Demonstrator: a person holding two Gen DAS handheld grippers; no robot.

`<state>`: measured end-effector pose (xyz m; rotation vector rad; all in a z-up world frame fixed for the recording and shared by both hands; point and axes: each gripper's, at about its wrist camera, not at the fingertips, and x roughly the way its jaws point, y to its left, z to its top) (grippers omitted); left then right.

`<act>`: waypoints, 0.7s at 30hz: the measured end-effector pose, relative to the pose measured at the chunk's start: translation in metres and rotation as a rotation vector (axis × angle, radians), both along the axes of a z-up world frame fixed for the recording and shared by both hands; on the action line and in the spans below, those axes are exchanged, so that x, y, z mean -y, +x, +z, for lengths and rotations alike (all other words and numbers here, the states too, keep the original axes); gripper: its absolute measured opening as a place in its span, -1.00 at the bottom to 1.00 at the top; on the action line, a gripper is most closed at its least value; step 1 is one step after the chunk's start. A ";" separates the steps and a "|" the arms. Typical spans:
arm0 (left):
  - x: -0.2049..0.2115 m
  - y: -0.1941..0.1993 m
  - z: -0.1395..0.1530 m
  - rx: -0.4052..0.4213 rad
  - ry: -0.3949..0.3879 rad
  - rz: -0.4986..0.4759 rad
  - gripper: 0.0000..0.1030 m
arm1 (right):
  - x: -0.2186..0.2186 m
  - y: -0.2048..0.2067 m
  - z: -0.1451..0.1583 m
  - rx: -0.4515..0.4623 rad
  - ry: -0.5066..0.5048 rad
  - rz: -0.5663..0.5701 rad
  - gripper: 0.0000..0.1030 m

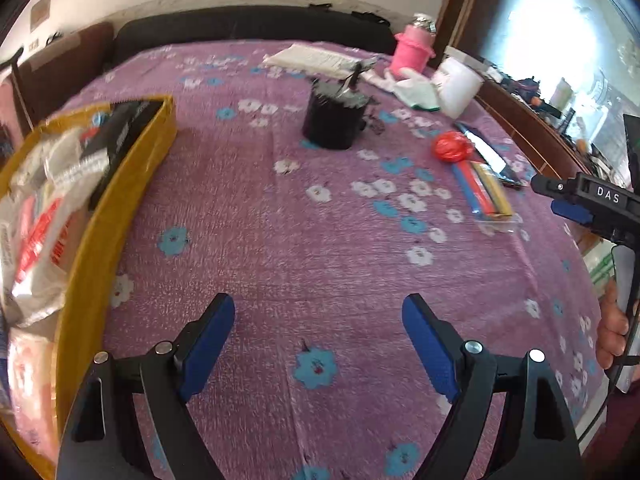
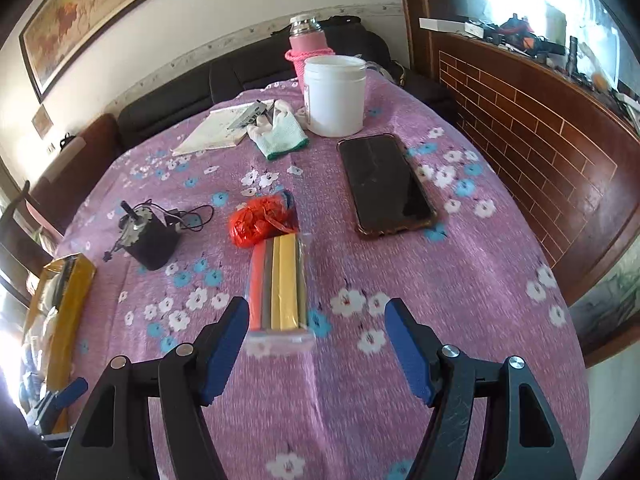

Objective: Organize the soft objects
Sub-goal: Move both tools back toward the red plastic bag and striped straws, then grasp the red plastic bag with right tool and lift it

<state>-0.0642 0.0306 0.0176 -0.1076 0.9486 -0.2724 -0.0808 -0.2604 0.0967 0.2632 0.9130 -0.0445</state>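
Note:
My left gripper [image 1: 318, 304] hangs open over bare purple cloth, nothing between its fingers. To its left stands a yellow bag [image 1: 120, 216] stuffed with white and red packets. My right gripper [image 2: 317, 306] is open too. The near end of a clear pack of coloured strips [image 2: 280, 284] lies just ahead of it, close to the left finger and not touched. A crumpled red plastic bag [image 2: 258, 220] rests at the pack's far end. A white and green glove [image 2: 280, 132] lies further back. In the left wrist view the right gripper [image 1: 548, 196] shows at the right edge, held by a hand [image 1: 612, 320].
A dark phone [image 2: 386, 184] lies right of the pack. A white jar [image 2: 335, 96] and a pink flask [image 2: 306, 46] stand at the back, with a notebook [image 2: 216, 130] beside the glove. A black motor with wires [image 2: 150, 240] sits left of the red bag. A brick-pattern wooden panel [image 2: 520, 120] borders the right side.

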 end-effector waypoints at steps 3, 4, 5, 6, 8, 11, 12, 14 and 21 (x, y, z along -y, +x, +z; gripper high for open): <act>-0.008 0.002 -0.001 -0.003 -0.042 0.023 0.65 | -0.006 0.017 -0.004 -0.013 -0.014 0.009 0.44; -0.009 0.001 -0.001 0.001 -0.049 0.024 0.66 | -0.008 0.022 -0.005 -0.016 -0.020 0.012 0.44; -0.009 0.001 -0.001 0.003 -0.047 0.024 0.67 | -0.012 0.030 -0.006 -0.020 -0.029 0.016 0.44; -0.008 0.000 -0.001 0.004 -0.042 0.023 0.69 | -0.014 0.035 -0.006 -0.024 -0.035 0.018 0.44; -0.005 0.001 -0.002 0.001 -0.036 0.013 0.76 | -0.018 0.048 -0.008 -0.034 -0.043 0.019 0.44; -0.002 0.001 -0.002 -0.001 -0.021 0.008 0.79 | -0.022 0.069 -0.011 -0.050 -0.045 0.016 0.44; -0.002 0.000 -0.002 -0.001 -0.017 0.009 0.79 | -0.024 0.077 -0.011 -0.057 -0.048 0.015 0.44; -0.001 0.001 -0.002 -0.001 -0.012 0.012 0.79 | -0.024 0.096 -0.015 -0.078 -0.053 0.008 0.44; 0.000 0.002 -0.002 -0.003 -0.006 0.012 0.81 | -0.034 0.139 -0.028 -0.128 -0.038 0.025 0.43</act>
